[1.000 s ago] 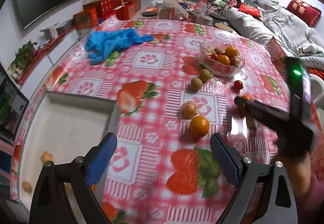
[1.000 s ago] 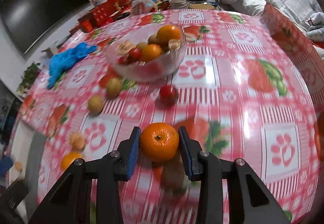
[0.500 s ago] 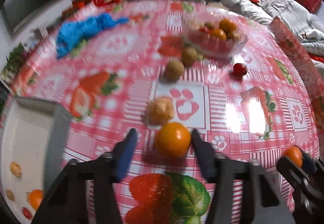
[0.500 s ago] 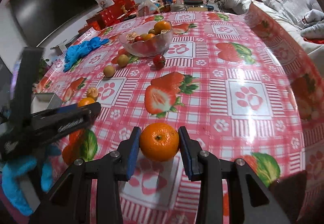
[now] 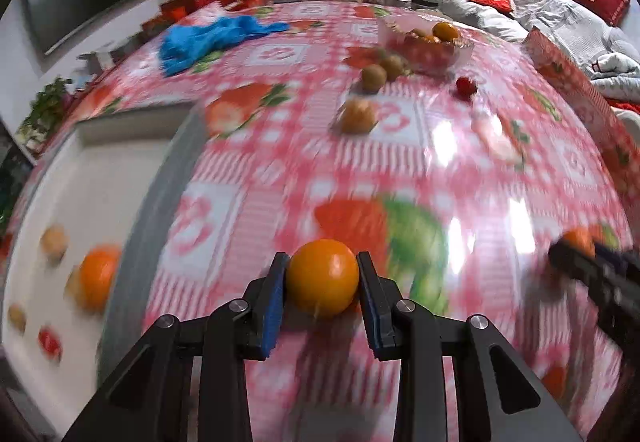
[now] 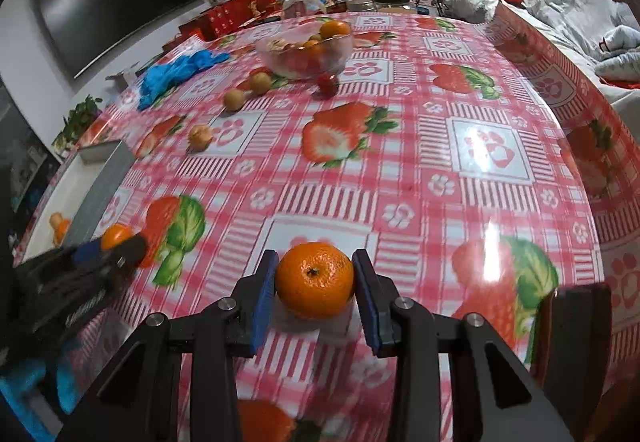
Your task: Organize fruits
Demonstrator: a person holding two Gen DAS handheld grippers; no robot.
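Observation:
My left gripper (image 5: pixel 322 282) is shut on a smooth orange (image 5: pixel 323 276) and holds it above the tablecloth, right of the white tray (image 5: pixel 120 170), which holds an orange (image 5: pixel 96 276) and several small fruits. My right gripper (image 6: pixel 314 280) is shut on a mandarin (image 6: pixel 315 279) over the table's near part. The left gripper also shows in the right wrist view (image 6: pixel 114 242). A glass bowl (image 6: pixel 306 50) of mixed fruit stands far back. Two brown round fruits (image 6: pixel 234 99), a pale fruit (image 6: pixel 200 136) and a cherry tomato (image 6: pixel 327 85) lie loose on the cloth.
A blue glove pile (image 6: pixel 176 72) lies at the far left of the table. Red gift boxes (image 6: pixel 232 12) and clutter stand at the far edge. A sofa (image 6: pixel 560 2) is to the right. The strawberry tablecloth (image 6: pixel 440 162) covers the table.
My left gripper has closed on the orange that lay on the cloth and swung left toward the tray. My right gripper has pulled back from the bowl, still holding its mandarin.

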